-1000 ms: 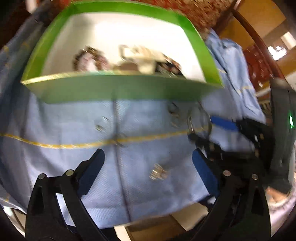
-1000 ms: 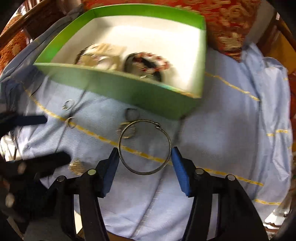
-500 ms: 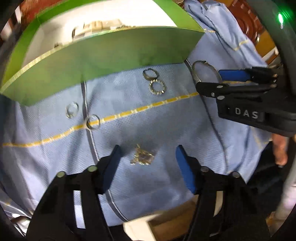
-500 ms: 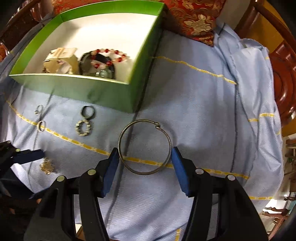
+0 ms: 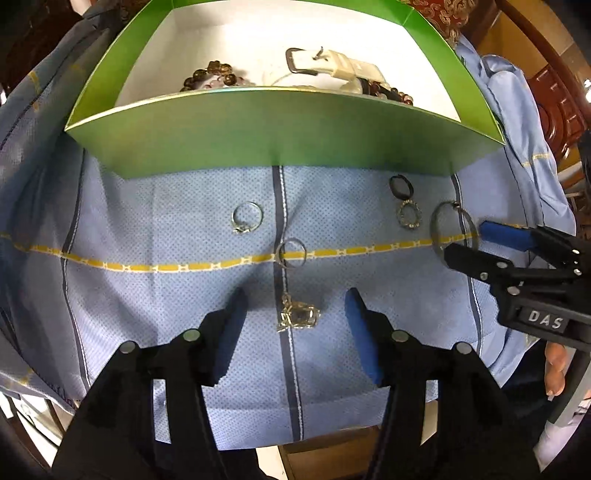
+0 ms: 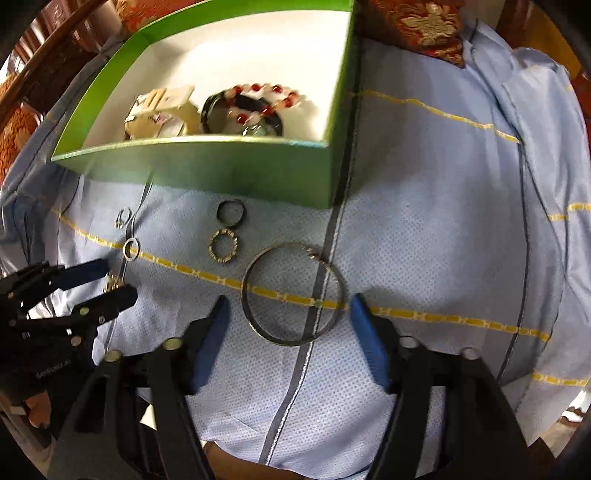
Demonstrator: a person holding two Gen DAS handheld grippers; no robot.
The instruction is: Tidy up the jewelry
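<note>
A small gold trinket (image 5: 297,315) lies on the blue cloth between the pads of my left gripper (image 5: 295,314). The jaws are opening and neither pad touches it. A large thin metal bangle (image 6: 293,293) rests flat on the cloth between the pads of my right gripper (image 6: 289,314), whose jaws are also opening, with a gap on each side. Behind both stands the green box (image 5: 284,129) with bead bracelets and a white strap inside. In the left wrist view the right gripper (image 5: 467,242) and the bangle (image 5: 454,229) show at the right.
Loose on the cloth are a stone ring (image 5: 247,218), a plain ring (image 5: 291,253), a dark ring (image 6: 231,214) and a studded ring (image 6: 224,249). The blue cloth (image 6: 443,221) ends near the bottom. A red patterned cushion (image 6: 424,26) lies behind the box.
The right jaws have widened away from the bangle, which was gripped before and now lies free. The left jaws narrowed from wide and stand over the gold trinket.
</note>
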